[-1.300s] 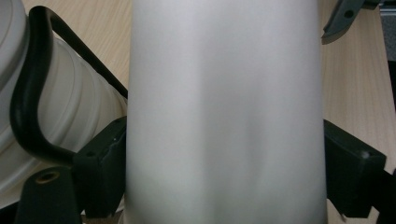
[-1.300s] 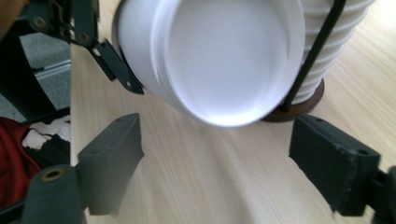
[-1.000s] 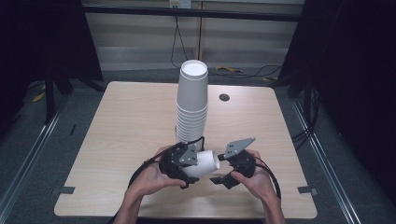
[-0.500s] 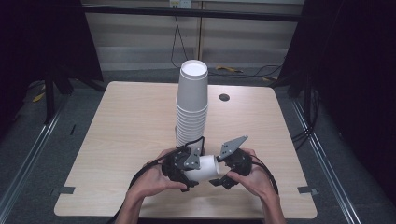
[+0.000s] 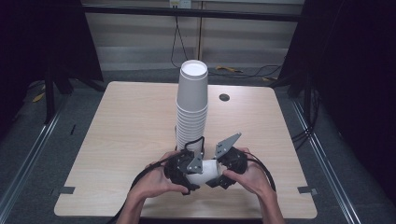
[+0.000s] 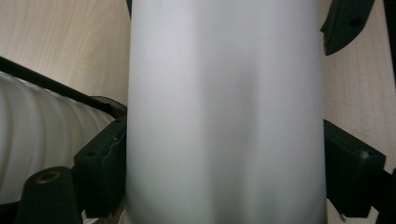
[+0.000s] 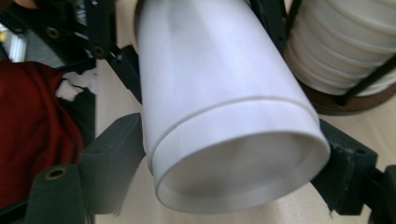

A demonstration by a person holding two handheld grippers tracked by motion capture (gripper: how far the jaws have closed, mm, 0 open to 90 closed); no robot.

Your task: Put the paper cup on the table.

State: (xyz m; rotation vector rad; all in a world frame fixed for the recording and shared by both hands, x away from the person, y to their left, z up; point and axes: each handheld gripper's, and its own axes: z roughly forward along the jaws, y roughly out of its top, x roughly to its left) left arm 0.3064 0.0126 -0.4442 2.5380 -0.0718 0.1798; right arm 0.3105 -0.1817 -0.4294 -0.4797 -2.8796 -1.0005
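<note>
In the high view, a white paper cup (image 5: pixel 206 169) lying on its side is being held between the left gripper (image 5: pixel 190 164) and the right gripper (image 5: pixel 223 167), low over the light wooden tabletop (image 5: pixel 121 130) at 6 o'clock of the tall stack of white paper cups (image 5: pixel 191 109).

In the left gripper view, the cup's wall (image 6: pixel 224 112) is being grasped between both black jaws.

In the right gripper view, the cup's base end (image 7: pixel 243 182) is being clenched between the jaws, with the stack (image 7: pixel 345 42) at 1 o'clock.

The cup is judged light, thin-walled and easily crushed; gentle holds near the stiffer base ring are being favoured. No writing or brand is being shown.
</note>
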